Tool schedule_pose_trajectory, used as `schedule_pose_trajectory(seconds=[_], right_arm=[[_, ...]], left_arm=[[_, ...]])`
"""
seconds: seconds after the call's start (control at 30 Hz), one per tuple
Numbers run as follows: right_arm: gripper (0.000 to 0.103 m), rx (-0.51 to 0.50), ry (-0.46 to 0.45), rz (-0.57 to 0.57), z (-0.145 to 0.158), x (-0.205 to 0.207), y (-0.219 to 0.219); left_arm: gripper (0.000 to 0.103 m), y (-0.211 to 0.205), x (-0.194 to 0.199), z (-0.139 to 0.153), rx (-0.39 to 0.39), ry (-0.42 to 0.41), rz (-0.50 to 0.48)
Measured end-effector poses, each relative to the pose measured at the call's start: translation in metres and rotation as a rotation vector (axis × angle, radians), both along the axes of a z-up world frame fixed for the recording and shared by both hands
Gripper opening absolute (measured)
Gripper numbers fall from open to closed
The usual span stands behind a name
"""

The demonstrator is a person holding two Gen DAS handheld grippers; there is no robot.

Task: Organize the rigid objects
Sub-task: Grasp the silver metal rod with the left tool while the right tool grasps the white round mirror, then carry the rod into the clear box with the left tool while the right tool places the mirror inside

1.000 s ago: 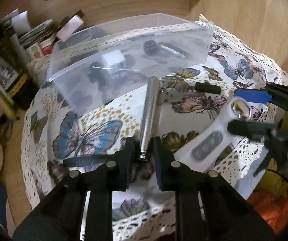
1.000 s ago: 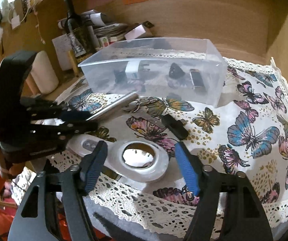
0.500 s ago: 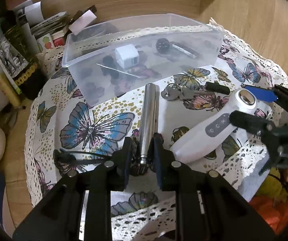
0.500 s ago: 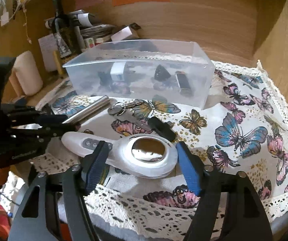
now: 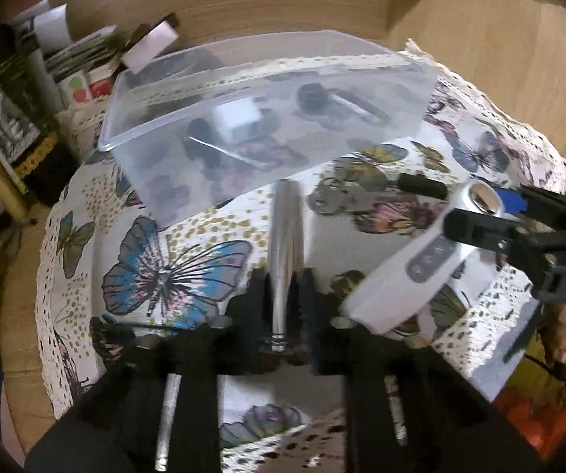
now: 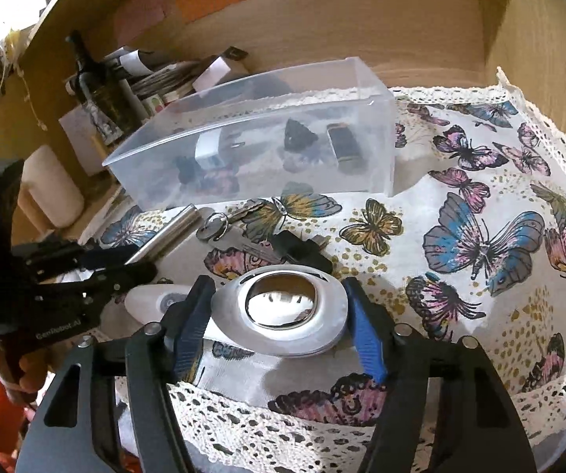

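My left gripper is shut on the near end of a silver metal cylinder, held a little above the butterfly cloth; the cylinder also shows in the right wrist view. My right gripper is shut on the round mirrored head of a white handheld device, lifted off the cloth; the device shows in the left wrist view. A clear plastic box with several small items stands behind, seen also in the right wrist view.
Keys on a ring and a small black object lie on the cloth in front of the box. Bottles, papers and boxes crowd the left. A wooden wall runs behind. The cloth's lace edge hangs at the front.
Both grippers have lifted: the cylinder and the white device have come off the cloth and moved closer to the clear box.
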State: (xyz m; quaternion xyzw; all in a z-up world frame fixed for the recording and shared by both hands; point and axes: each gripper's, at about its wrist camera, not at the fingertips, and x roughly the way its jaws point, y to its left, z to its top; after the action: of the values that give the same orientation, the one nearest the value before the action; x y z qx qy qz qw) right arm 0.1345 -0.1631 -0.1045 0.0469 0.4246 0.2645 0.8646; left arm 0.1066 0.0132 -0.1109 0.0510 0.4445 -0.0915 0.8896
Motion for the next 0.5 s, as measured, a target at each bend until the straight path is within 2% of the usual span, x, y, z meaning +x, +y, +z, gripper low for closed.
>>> schedule_pose_trajectory(seconds=[0.1,0.27,0.5], right_arm=[[0.062,-0.024,-0.029,-0.007,0.004,-0.004,-0.001],[0.062,-0.099,-0.125,-0.021,0.020,-0.010,-0.002],[0.062,-0.077,-0.206,-0.062,0.048,-0.006,-0.017]], left_arm=[[0.015,-0.011,-0.010,-0.001,0.042,-0.038,-0.016],[0.015,-0.012,-0.021,0.011,0.035,-0.085,-0.006],[0.015,0.002,-0.024,0.041,-0.001,-0.161,0.039]])
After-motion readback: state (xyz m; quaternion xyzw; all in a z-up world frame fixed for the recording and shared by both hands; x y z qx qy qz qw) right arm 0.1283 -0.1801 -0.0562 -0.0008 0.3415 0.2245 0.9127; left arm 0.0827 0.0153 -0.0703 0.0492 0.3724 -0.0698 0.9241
